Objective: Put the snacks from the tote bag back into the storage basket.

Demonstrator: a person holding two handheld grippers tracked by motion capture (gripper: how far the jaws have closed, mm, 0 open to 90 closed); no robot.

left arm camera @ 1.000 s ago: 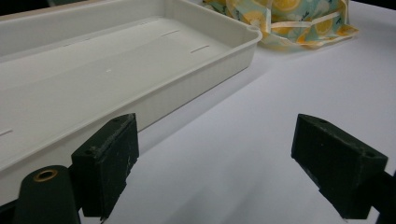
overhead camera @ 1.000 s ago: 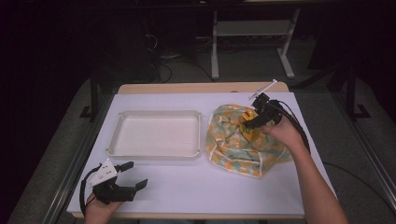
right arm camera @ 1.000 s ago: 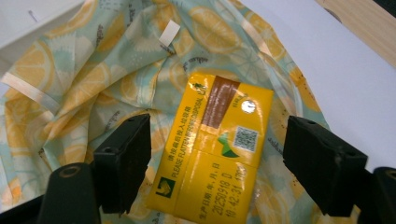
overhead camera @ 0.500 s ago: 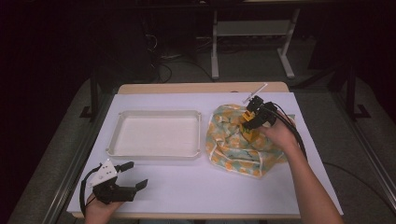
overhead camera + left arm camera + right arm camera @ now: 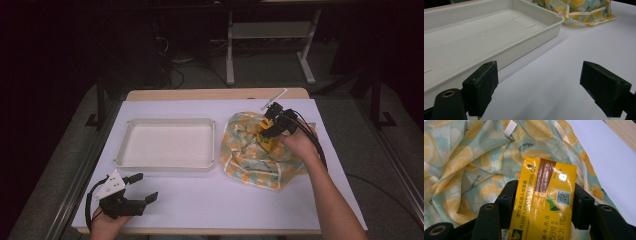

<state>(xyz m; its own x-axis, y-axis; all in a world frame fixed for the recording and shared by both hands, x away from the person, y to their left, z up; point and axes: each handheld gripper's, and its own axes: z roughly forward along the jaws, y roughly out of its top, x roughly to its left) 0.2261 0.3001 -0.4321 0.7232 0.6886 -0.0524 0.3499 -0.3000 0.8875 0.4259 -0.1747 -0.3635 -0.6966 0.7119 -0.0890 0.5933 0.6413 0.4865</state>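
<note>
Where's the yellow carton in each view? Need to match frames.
High view: yellow carton right of centre, over the lemon-print cloth, in the right gripper.
Left gripper view: carton not in it.
Right gripper view: carton bottom centre, clamped between the jaws.
Shared landmark: the cloth.

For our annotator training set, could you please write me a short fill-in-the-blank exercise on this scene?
1. The right gripper is shut on a ____ drink carton.
2. The carton is held over a cloth bag printed with ____ slices.
3. The white tray beside the bag holds ____.
4. The left gripper rests near the table's front edge with its jaws ____.

Missing words: yellow; lemon; nothing; open
</note>
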